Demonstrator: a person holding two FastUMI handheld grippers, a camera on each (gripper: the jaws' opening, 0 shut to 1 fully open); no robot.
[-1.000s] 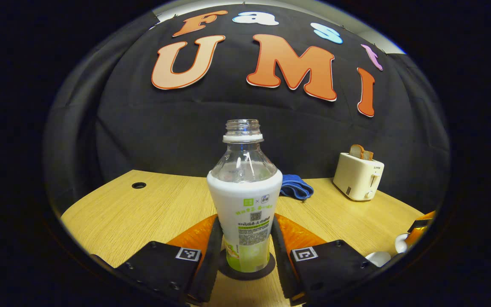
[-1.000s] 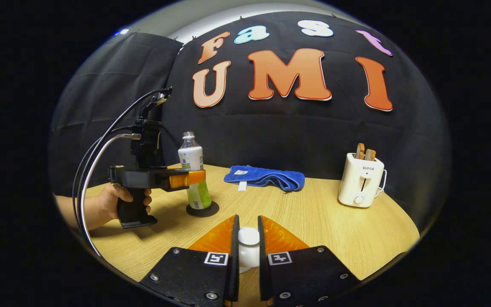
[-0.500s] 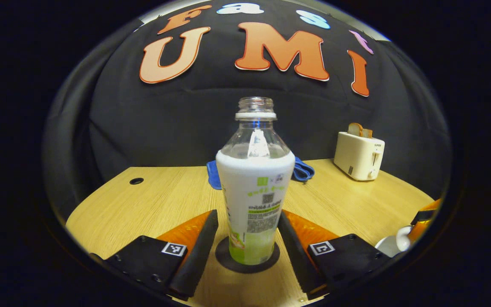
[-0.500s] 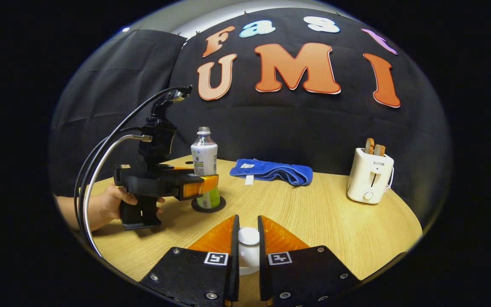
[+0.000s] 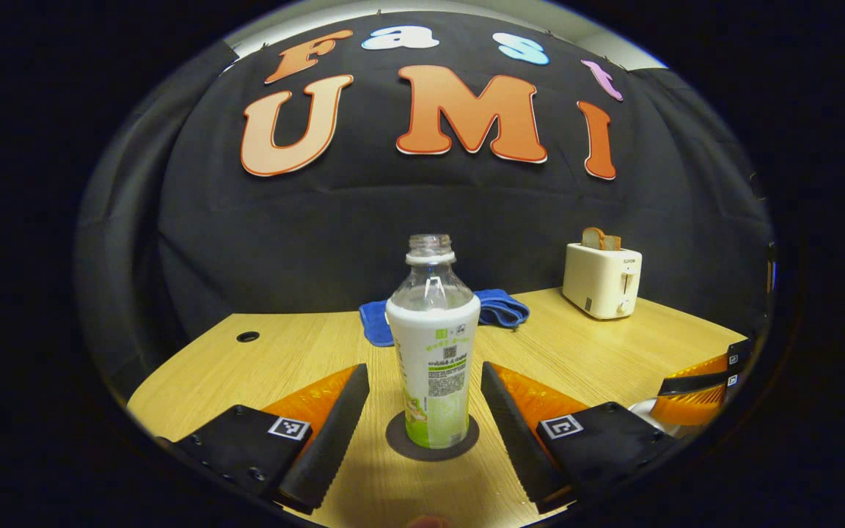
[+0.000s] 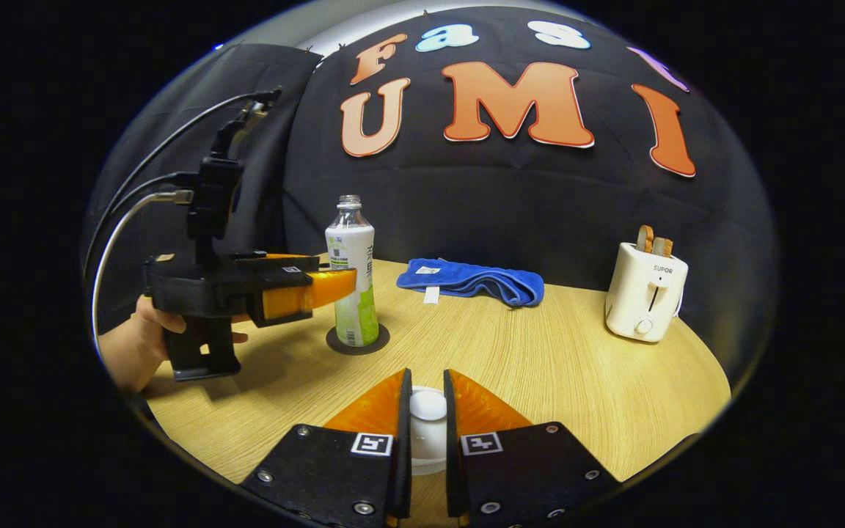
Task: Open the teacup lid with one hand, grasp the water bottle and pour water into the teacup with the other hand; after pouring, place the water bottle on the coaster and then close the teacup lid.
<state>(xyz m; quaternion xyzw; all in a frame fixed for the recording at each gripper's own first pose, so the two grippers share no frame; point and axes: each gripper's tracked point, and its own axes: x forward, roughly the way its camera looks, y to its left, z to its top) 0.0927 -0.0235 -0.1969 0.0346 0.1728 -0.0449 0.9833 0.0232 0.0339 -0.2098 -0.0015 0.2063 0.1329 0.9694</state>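
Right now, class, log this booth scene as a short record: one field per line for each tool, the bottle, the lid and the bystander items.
left tool: open, fingers apart on either side of the bottle, not touching it
right tool: shut on the teacup lid
water bottle: upright on the coaster, uncapped
teacup: hidden behind the right tool, state cannot be told
table: wooden
other items: blue towel at the back, toaster holding bread

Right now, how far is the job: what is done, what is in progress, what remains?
Done: the water bottle stands upright on the coaster, and the left gripper is open with its fingers apart from it. In hand: the right gripper is shut on the lid knob. Left: releasing the lid. Whether it already sits on the teacup is hidden.
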